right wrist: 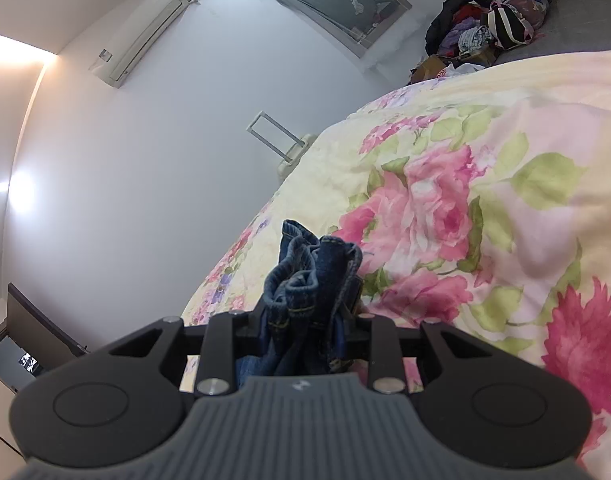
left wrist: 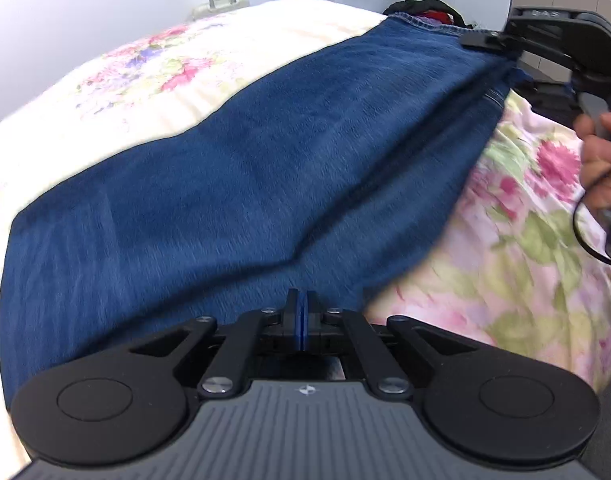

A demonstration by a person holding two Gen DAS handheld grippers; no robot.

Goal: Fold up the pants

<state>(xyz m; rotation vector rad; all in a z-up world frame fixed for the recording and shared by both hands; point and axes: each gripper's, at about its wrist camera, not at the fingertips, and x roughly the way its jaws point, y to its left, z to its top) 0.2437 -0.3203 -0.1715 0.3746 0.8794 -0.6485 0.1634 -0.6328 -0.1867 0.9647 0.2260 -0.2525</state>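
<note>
The blue denim pants (left wrist: 245,168) stretch across the floral bed from my left gripper (left wrist: 302,312) at the near edge to my right gripper (left wrist: 485,40) at the far right. My left gripper is shut on a thin edge of the denim. In the right wrist view my right gripper (right wrist: 311,300) is shut on a bunched wad of the pants (right wrist: 305,276), with hems and seams sticking up between the fingers, held above the bed.
The floral bedspread (right wrist: 485,200) covers the bed. A pile of clothes and bags (right wrist: 485,32) lies on the floor beyond it. A suitcase (right wrist: 293,152) stands by the white wall. An air conditioner (right wrist: 141,40) hangs on the wall.
</note>
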